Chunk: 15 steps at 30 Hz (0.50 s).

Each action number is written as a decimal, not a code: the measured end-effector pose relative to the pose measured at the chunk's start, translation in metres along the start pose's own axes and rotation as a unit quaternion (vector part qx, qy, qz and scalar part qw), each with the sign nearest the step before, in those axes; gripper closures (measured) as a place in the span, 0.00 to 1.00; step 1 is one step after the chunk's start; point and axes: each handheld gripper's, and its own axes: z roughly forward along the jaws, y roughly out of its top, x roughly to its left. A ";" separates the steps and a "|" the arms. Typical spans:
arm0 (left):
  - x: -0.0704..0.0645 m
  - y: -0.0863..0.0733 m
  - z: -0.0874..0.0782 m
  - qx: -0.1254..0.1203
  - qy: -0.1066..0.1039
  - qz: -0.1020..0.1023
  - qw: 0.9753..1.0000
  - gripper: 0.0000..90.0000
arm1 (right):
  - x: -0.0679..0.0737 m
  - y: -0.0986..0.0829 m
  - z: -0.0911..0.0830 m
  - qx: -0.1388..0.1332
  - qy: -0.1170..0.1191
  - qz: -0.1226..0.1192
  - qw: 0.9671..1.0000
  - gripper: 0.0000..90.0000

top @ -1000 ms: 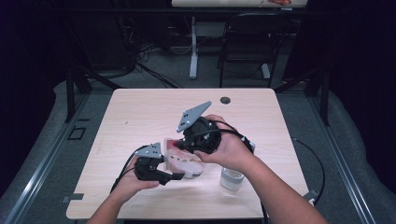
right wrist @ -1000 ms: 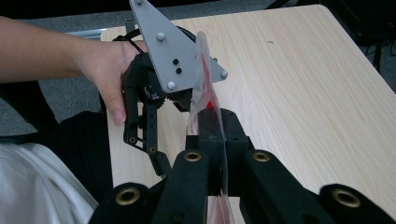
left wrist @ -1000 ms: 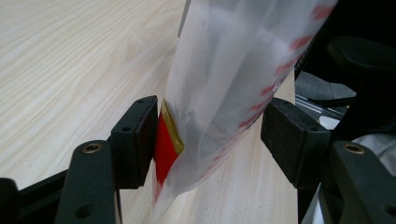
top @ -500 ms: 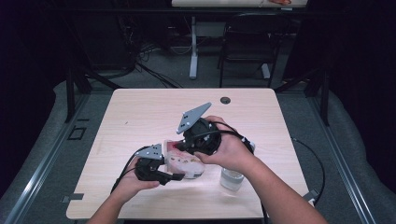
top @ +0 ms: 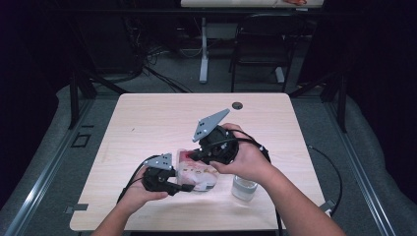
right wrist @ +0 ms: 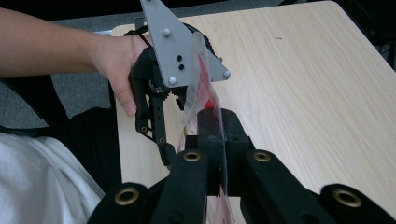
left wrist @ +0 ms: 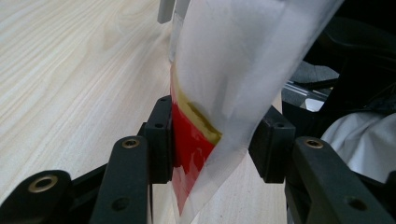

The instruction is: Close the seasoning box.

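Observation:
A clear plastic bag (top: 199, 174) with red contents hangs just above the table's front, held from both sides. My left gripper (top: 183, 187) pinches its lower left part; in the left gripper view the bag (left wrist: 233, 70) fills the gap between the black pads, red showing at the bottom. My right gripper (top: 195, 156), tilted down from the right, is shut on the bag's upper edge. In the right gripper view the bag (right wrist: 198, 93) runs thin between the closed jaws toward the left gripper's grey plate (right wrist: 175, 51).
A small clear glass (top: 244, 187) stands on the light wooden table (top: 147, 123) just right of the bag, under the right forearm. A dark round grommet (top: 238, 105) sits near the far edge. Chairs and table legs stand beyond on the grey floor.
The right gripper has drifted very slightly to the right. Both grippers still hold the bag in much the same place.

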 end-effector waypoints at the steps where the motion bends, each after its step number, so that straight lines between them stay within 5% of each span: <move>1: 0.000 0.001 0.000 0.003 0.002 0.002 1.000 0.64 | -0.001 -0.001 -0.001 0.000 0.001 -0.001 1.000 0.99; 15: -0.004 0.005 -0.005 0.047 0.028 0.006 0.998 0.65 | -0.004 -0.016 -0.004 -0.010 -0.001 0.016 1.000 0.97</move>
